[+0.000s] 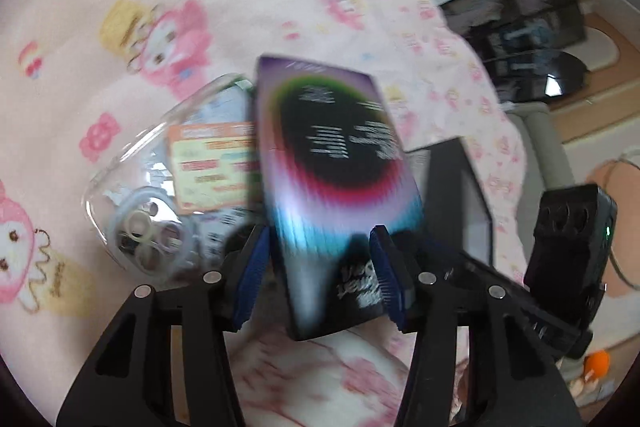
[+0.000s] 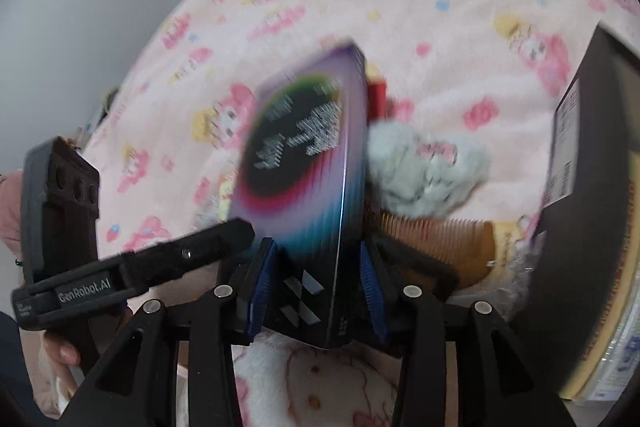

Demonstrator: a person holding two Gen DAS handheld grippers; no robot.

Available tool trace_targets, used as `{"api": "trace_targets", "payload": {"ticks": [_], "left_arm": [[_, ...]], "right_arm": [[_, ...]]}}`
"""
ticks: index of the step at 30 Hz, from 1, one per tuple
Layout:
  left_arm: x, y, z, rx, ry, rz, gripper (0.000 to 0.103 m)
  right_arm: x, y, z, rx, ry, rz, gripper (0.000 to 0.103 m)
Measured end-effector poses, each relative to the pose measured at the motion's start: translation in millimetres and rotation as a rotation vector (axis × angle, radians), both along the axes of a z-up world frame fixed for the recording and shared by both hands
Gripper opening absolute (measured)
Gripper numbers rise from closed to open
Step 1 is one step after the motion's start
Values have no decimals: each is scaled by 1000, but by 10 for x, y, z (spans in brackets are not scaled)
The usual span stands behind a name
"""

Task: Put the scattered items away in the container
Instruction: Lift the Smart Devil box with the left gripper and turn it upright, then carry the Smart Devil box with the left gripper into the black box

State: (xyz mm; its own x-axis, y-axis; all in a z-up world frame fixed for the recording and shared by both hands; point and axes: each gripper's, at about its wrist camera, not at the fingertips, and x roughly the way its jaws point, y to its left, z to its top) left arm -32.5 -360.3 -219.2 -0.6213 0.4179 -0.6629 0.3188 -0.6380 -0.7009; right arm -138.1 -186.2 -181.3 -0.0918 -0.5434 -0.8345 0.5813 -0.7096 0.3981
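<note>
Left wrist view: box (image 1: 336, 187) is clamped by both grippers (left (image 1: 320, 283), right (image 2: 316, 279)), long axis running forward; container (image 2: 592, 211) lies rightward, nearer the right one.

box (image 1: 336, 163): purple-black rainbow ring carton, tilted upright off the blanket, I see it pinched at its lower end | phone case (image 1: 160, 183): clear, flat beside it mid-blanket | comb (image 2: 432, 239): amber, flat by grey fluffy scrunchie (image 2: 428, 171) | container (image 2: 592, 187): dark, at blanket's right edge
</note>
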Motion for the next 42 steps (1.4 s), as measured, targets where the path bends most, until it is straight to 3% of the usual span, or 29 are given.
{"api": "trace_targets", "payload": {"ticks": [4, 10, 16, 21, 26, 33, 37, 39, 42], "left_arm": [[61, 160, 313, 22, 73, -16, 52], [-152, 623, 800, -13, 155, -107, 52], [-666, 1406, 935, -2, 175, -239, 52], [-1053, 2133, 731, -45, 103, -291, 50], [-1306, 2570, 429, -84, 17, -330, 48], [-1317, 2781, 201, -193, -113, -341, 47], [-1287, 2851, 132, -272, -160, -359, 47], [-1267, 2879, 154, -330, -155, -358, 47], [-1220, 2840, 217, -326, -126, -352, 47]], "right_arm": [[127, 238, 486, -61, 94, 13, 37], [283, 730, 931, -137, 169, -23, 37], [229, 1505, 1208, -126, 231, -92, 37], [-29, 2207, 992, -123, 135, -164, 37], [-326, 2731, 576, -133, 25, -218, 37], [-513, 2882, 53, -155, -117, -228, 37], [-518, 2803, -166, -102, -191, -191, 37], [-514, 2822, -138, -72, -160, -206, 37], [-543, 2960, 61, -39, -42, -240, 37]]}}
